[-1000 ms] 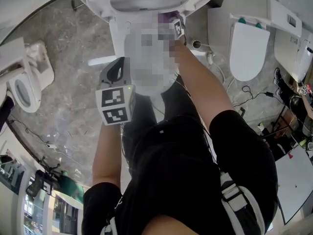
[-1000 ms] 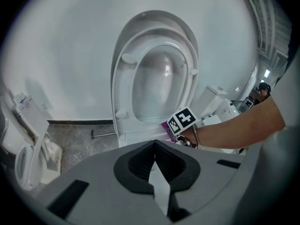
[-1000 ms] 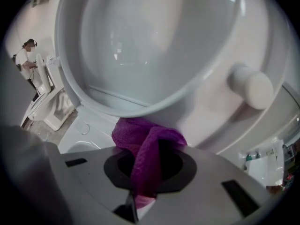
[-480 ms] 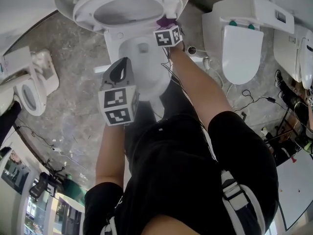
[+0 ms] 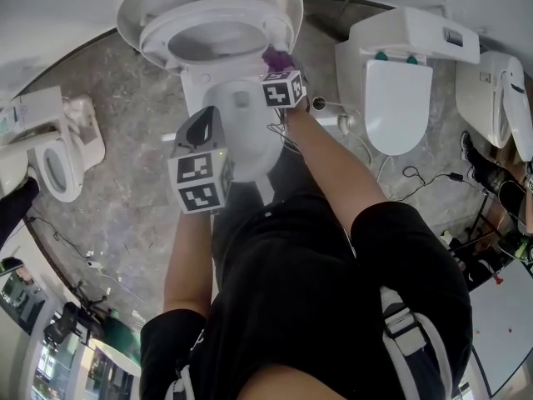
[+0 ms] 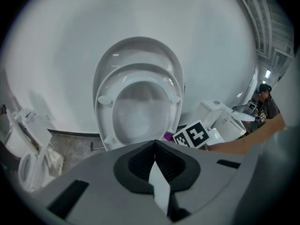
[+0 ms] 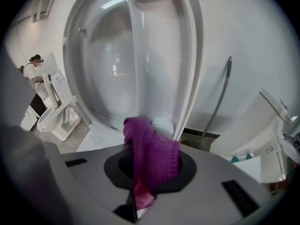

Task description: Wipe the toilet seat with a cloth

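A white toilet stands with its seat (image 5: pixel 212 38) and lid raised against the wall. In the head view my right gripper (image 5: pixel 279 69) is at the seat's lower right edge, shut on a purple cloth (image 5: pixel 276 57). The right gripper view shows the cloth (image 7: pixel 150 156) bunched in the right gripper (image 7: pixel 143 175), touching the seat's rim (image 7: pixel 185 69) beside a round bumper (image 7: pixel 163 125). My left gripper (image 5: pixel 210 117) hovers over the bowl (image 5: pixel 241 119), shut and empty. From the left gripper (image 6: pixel 155 153) the seat (image 6: pixel 138 86) faces me head-on.
Other white toilets stand around: one to the right (image 5: pixel 398 90), another far right (image 5: pixel 500 98), one to the left (image 5: pixel 50 157). Cables (image 5: pixel 416 177) lie on the grey stone floor. A silver hose (image 7: pixel 218 102) hangs by the wall. A person (image 6: pixel 265 104) stands far off.
The head view has tilted, so the toilet now sits lower in the picture and more of the raised seat shows. The right gripper stays at the seat's lower right edge with the cloth; the left gripper barely moved.
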`<state>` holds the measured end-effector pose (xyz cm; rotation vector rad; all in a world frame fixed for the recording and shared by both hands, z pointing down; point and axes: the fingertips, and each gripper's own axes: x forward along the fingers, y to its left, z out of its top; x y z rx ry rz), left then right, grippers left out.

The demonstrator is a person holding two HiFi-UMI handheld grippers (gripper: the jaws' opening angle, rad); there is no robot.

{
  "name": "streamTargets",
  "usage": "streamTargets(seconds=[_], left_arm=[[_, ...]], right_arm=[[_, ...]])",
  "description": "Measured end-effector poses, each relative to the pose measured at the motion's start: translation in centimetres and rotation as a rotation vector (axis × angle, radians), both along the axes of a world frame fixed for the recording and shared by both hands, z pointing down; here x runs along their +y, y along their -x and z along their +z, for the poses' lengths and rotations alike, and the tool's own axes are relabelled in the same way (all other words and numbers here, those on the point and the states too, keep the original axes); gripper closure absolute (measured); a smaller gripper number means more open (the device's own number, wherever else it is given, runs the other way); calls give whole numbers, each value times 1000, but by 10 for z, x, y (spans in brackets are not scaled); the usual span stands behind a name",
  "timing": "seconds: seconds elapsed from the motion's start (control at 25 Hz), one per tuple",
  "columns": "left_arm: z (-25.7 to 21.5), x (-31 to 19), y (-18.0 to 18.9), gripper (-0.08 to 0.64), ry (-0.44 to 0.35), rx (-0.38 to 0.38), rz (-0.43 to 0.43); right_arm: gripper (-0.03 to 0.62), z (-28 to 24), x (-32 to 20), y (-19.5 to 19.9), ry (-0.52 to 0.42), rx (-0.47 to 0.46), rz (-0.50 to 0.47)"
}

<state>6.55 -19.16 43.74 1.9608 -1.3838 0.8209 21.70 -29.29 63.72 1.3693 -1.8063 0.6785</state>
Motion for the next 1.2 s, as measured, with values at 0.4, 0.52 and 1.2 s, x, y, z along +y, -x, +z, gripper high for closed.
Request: streamTargets(seconds=[0.4,0.52,1.2], left_arm=[[-35,8,4,554,-47,-6,-37],[-48,10,15,554,-59,-11,-50],[-103,33,46,554,-112,25,-126]], right_arm=[[537,-52,-18,-17,6,-51,140],[537,-58,-25,-15,43,-31,139],[537,-165,-22,7,-114,3,55]])
